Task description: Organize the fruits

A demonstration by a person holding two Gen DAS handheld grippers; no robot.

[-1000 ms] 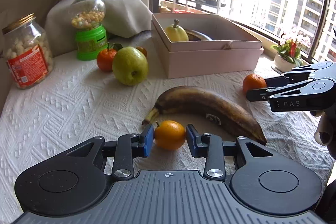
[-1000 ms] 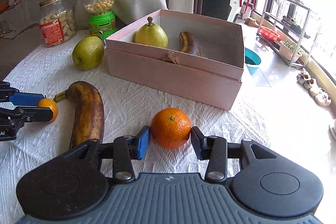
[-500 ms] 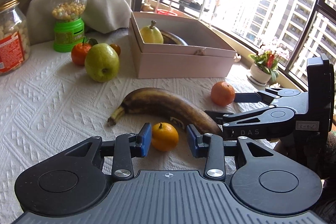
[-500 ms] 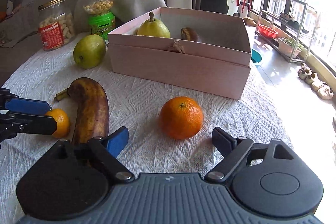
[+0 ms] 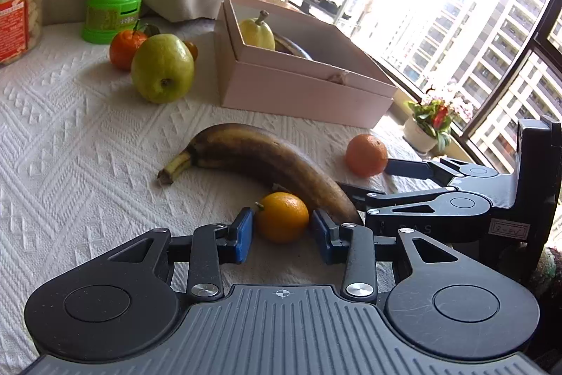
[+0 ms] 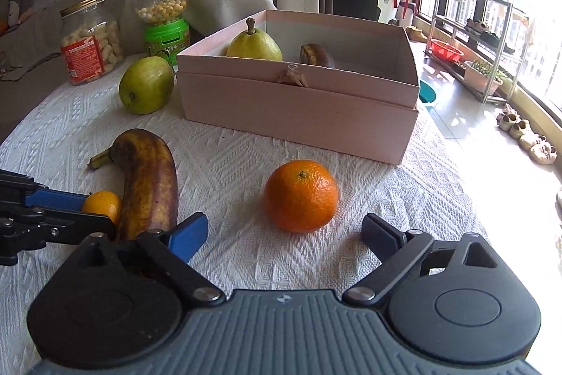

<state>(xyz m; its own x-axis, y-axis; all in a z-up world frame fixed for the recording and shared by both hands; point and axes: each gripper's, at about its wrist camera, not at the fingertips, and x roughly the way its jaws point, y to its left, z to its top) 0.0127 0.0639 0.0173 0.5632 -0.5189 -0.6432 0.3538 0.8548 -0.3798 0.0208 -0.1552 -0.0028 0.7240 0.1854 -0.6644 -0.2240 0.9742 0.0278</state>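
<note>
A small yellow-orange citrus [image 5: 282, 217] lies on the white cloth between the blue pads of my left gripper [image 5: 281, 229], with a thin gap on each side, so the jaws stand open around it. It rests against the tip of a brown overripe banana [image 5: 263, 157]. My right gripper [image 6: 284, 231] is opening wide. A larger orange [image 6: 301, 195] sits on the cloth just ahead of its fingertips, untouched. The pink box [image 6: 298, 115] behind holds a yellow pear [image 6: 254, 44] and a dark banana [image 6: 316, 56].
A green pear [image 5: 162, 67] and a tangerine [image 5: 124, 48] lie left of the box. Behind them stand a green candy dispenser [image 5: 112, 9] and a snack jar [image 6: 89, 41]. The table edge falls away on the right, near a potted plant [image 5: 435, 122].
My right gripper's jaws have spread wide away from the large orange and drawn back a little. The left gripper has rolled and its jaws have parted slightly around the small citrus.
</note>
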